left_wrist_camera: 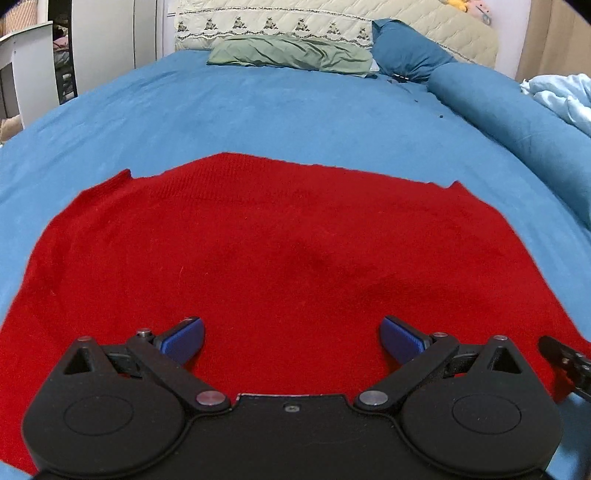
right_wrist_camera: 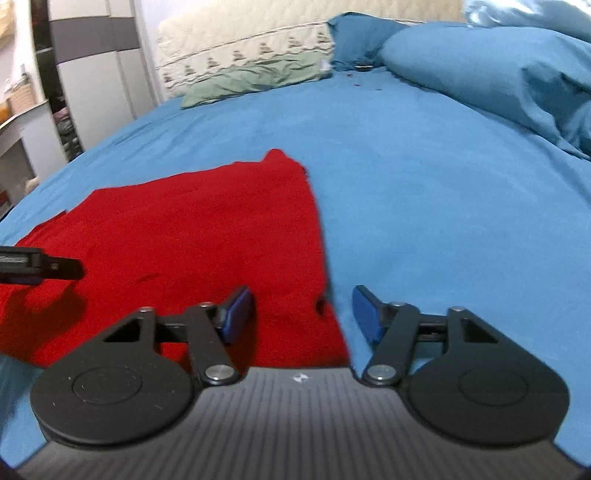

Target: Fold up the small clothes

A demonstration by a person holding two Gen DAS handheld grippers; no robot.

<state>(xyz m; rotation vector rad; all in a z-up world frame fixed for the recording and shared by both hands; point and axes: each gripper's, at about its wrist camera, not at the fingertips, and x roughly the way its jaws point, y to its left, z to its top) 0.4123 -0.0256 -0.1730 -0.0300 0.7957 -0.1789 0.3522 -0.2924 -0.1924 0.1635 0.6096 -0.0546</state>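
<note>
1. Your sweater point(left_wrist_camera: 266, 251) is a red fine knit with a ribbed far edge, lying flat on the blue sheet point(left_wrist_camera: 280, 118).
2. Your left gripper point(left_wrist_camera: 291, 338) hangs over the knit, jaws spread wide, holding nothing.
3. Your right gripper point(right_wrist_camera: 303, 314) is open and empty, straddling the sweater's right edge; cloth runs toward 10 o'clock.

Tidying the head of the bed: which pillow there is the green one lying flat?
The green pillow lies flat on the blue sheet, before the cream patterned pillow; the blue pillow sits to its right.
</note>
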